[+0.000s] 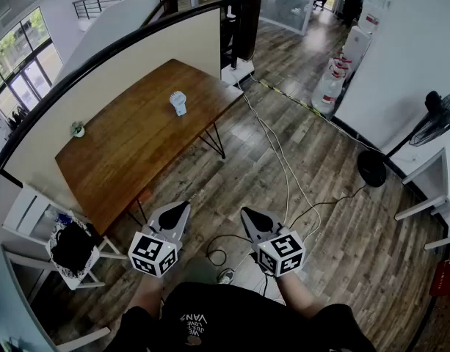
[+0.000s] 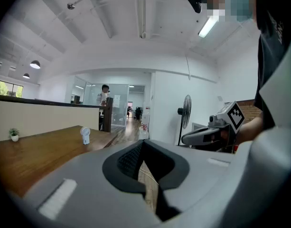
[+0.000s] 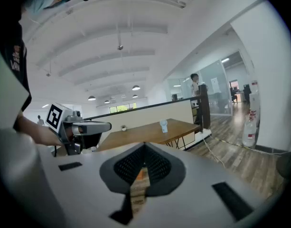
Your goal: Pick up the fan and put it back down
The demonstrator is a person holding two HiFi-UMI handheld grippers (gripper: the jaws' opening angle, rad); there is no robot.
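Observation:
A small white fan (image 1: 179, 103) stands upright on the long wooden table (image 1: 136, 145), toward its far end; it shows small in the left gripper view (image 2: 85, 135) and the right gripper view (image 3: 164, 125). My left gripper (image 1: 183, 210) and right gripper (image 1: 247, 215) are held side by side low in the head view, over the floor and well short of the table. Both are shut with nothing between the jaws. Each gripper shows in the other's view: the right gripper (image 2: 185, 139) and the left gripper (image 3: 106, 126).
A small potted plant (image 1: 78, 129) sits at the table's left edge. A white chair with a black bag (image 1: 70, 248) stands at the near end. Cables (image 1: 280, 160) run across the wood floor. A standing fan (image 1: 437, 119) and water bottles (image 1: 331, 79) are at the right.

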